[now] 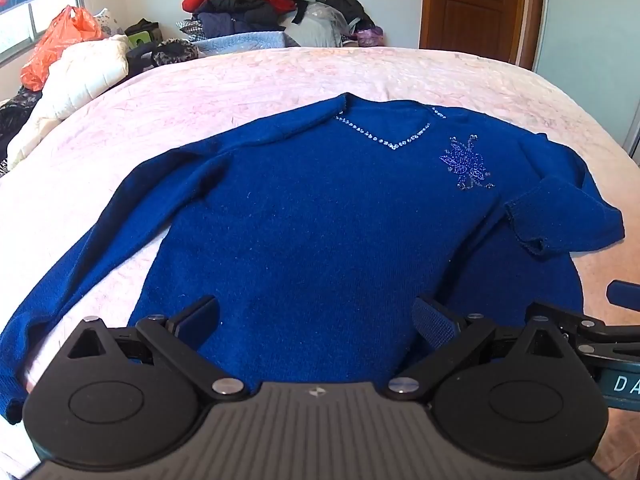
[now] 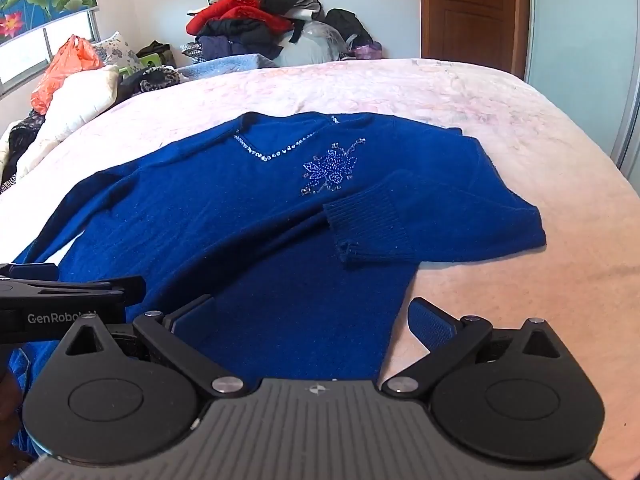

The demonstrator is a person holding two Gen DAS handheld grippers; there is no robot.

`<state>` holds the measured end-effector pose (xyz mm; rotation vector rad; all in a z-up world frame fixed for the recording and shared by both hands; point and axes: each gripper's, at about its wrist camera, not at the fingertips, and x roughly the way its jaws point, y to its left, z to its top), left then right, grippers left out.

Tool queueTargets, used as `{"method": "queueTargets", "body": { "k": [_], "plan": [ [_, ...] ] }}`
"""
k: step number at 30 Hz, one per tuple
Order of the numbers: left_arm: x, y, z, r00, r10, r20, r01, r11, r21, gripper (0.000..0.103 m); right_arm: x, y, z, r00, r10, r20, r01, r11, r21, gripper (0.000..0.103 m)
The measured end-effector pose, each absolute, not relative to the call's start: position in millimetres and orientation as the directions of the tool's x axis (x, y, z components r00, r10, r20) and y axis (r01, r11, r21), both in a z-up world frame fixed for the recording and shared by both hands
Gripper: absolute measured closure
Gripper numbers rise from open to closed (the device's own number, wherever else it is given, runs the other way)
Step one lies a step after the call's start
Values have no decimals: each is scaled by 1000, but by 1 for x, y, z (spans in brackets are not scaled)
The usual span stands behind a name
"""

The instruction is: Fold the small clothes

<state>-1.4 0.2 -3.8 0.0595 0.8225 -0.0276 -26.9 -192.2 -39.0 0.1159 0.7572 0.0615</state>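
With the left gripper [image 1: 316, 320] and right gripper [image 2: 312, 320] both gaping wide and empty at the blue sweater's [image 1: 320, 216] hem, I would pinch its outstretched sleeve [image 1: 80, 264] by the cuff; lay it flat across the chest.

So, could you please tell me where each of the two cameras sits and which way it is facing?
Left wrist: sits on the left claw, low over the hem of the blue sweater, facing up the pink bed toward the clothes pile; its open fingers show, and the right claw's edge at far right.
Right wrist: sits on the right claw, at the sweater's right hem, facing the same way; open fingers show, the left claw at left.
Shared: sweater, bed, pile, wooden door.
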Motion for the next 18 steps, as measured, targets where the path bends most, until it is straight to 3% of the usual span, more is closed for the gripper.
{"method": "queueTargets", "body": {
  "k": [18],
  "plan": [
    [3,1,-8,662,20,-749,23,999,46,0,-29,-192,-41,717,118,-687,-22,989,147,1]
  ]
}}
